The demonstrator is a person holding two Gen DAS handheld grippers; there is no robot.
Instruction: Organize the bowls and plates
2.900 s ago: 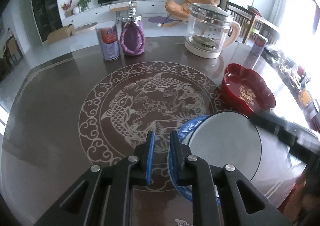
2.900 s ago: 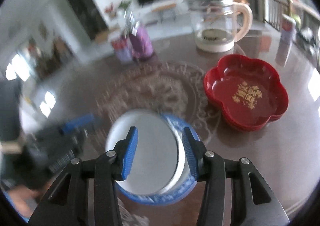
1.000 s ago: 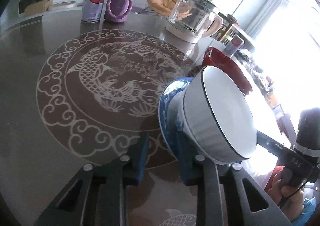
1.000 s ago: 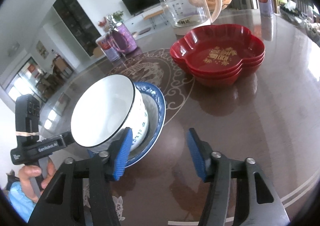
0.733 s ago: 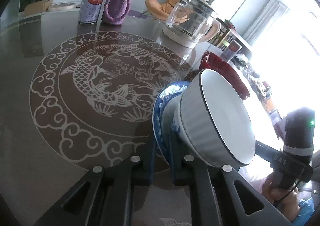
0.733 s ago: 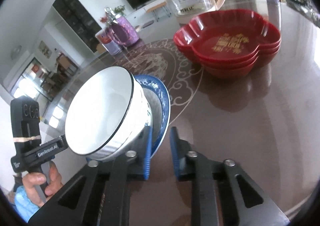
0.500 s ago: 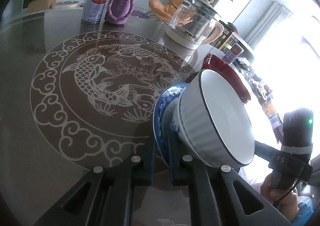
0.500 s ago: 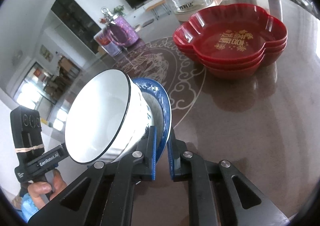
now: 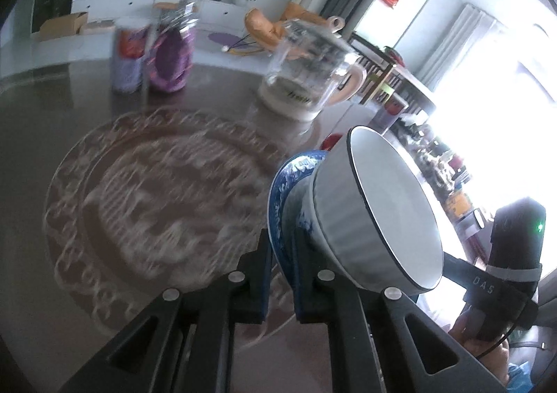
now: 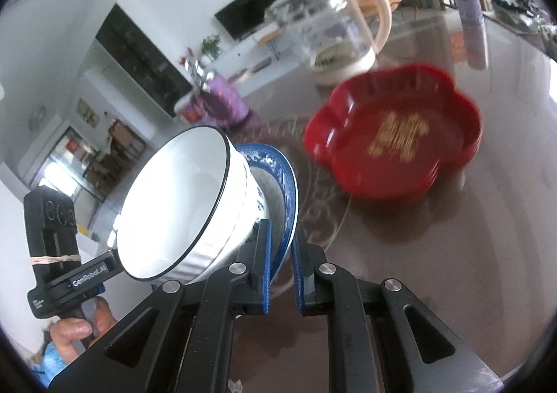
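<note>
the left gripper (image 9: 280, 264) is clamped on the near rim of the blue patterned plate (image 9: 278, 191), one finger on each face of the rim, so the plate stands just ahead of its fingertips. the right gripper (image 10: 280, 253) pinches the opposite edge of the same plate (image 10: 287, 191) in the same way, its blue pads (image 10: 265, 264) pressed to the rim. each gripper's jaws have just been closing, with the plate's rim between them. the plate sits between the two grippers, tipped in each view, and the table's pattern shows below its edge. the white bowl (image 9: 379, 215) with a dark rim line rests on the plate, and its ribbed outer wall lies close against the inner finger of each gripper. in the right wrist view the bowl (image 10: 181, 205) lies up and to the left of the fingertips, its mouth turned toward the camera. a hand (image 10: 81, 326) grasps the left gripper's handle at the lower left of that view. beyond the plate, a stack of red flower-shaped dishes (image 10: 393, 149) sits on the dark brown table (image 10: 487, 253), well apart from the grippers. further back stand a glass kettle (image 10: 330, 30), a purple container (image 9: 170, 58) and a can (image 9: 127, 58) just beside it. the background is blurred.
</note>
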